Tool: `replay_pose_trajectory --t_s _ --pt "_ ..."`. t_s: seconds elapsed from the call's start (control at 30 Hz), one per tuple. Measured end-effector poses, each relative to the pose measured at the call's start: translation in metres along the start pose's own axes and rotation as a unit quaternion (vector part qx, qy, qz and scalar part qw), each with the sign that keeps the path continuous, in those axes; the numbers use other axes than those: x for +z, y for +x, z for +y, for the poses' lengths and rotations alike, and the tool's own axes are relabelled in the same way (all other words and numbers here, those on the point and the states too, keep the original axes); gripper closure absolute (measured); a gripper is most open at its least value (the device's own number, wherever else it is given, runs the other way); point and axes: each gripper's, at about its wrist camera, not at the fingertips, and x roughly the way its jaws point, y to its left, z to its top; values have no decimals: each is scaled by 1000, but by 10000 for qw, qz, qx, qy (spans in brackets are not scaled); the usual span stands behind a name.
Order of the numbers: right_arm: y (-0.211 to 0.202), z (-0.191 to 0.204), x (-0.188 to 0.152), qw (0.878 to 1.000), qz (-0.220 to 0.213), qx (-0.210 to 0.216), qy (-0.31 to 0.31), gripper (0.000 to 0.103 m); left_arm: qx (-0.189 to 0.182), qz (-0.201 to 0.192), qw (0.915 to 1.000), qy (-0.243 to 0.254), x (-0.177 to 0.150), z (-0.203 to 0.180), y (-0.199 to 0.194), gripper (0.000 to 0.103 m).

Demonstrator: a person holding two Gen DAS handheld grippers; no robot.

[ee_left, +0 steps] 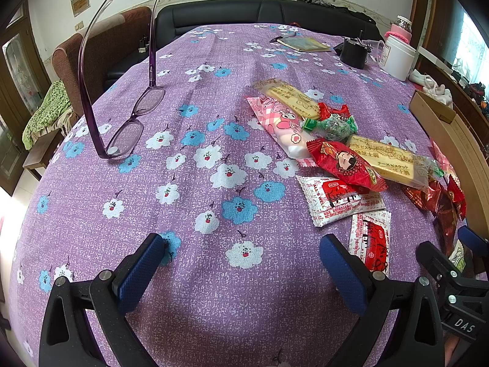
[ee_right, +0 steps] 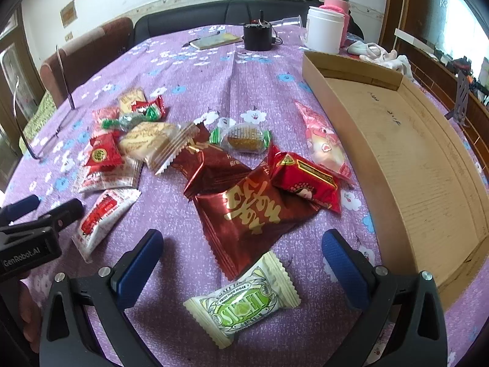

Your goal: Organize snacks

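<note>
Wrapped snacks lie scattered on a purple flowered tablecloth (ee_left: pixel 214 70). In the left wrist view I see a pink marshmallow pack (ee_left: pixel 282 127), two yellow biscuit packs (ee_left: pixel 388 160), a red candy (ee_left: pixel 345 165) and red-and-white sachets (ee_left: pixel 339 200). My left gripper (ee_left: pixel 241 263) is open over bare cloth, left of the pile. In the right wrist view my right gripper (ee_right: pixel 243 260) is open, with a green-and-cream candy (ee_right: pixel 244 301) lying between its fingers on the cloth. Beyond it lie dark red foil packs (ee_right: pixel 247 211), a red candy (ee_right: pixel 305 180) and a pink pack (ee_right: pixel 325 143). An empty cardboard box (ee_right: pixel 428 171) sits on the right.
Purple glasses (ee_left: pixel 128 122) stand upside down at the left. At the far end are a white jar (ee_right: pixel 324 29), a black pot (ee_right: pixel 258 36), a notebook (ee_right: pixel 215 41) and a pink bottle (ee_right: pixel 336 0). A brown chair (ee_left: pixel 101 49) and black sofa (ee_left: pixel 259 12) stand behind.
</note>
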Motion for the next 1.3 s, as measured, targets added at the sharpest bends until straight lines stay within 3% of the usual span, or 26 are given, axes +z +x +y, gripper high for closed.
replay_pose_trajectory --t_s 0.83,1.13,1.23,1.3 --pt "-2 7 -1 9996 -61 -135 -253 1 -2 0 10000 -1 0 0 0 0" --pt "-1 4 -2 9996 2 175 -240 2 -3 0 10000 -2 0 0 0 0" --pt "-7 4 -4 9980 -39 450 -435 8 -7 -1 10000 -5 0 0 0 0" --pt "-12 2 -4 9970 -64 591 -490 19 -31 -4 10000 14 0 0 1 0"
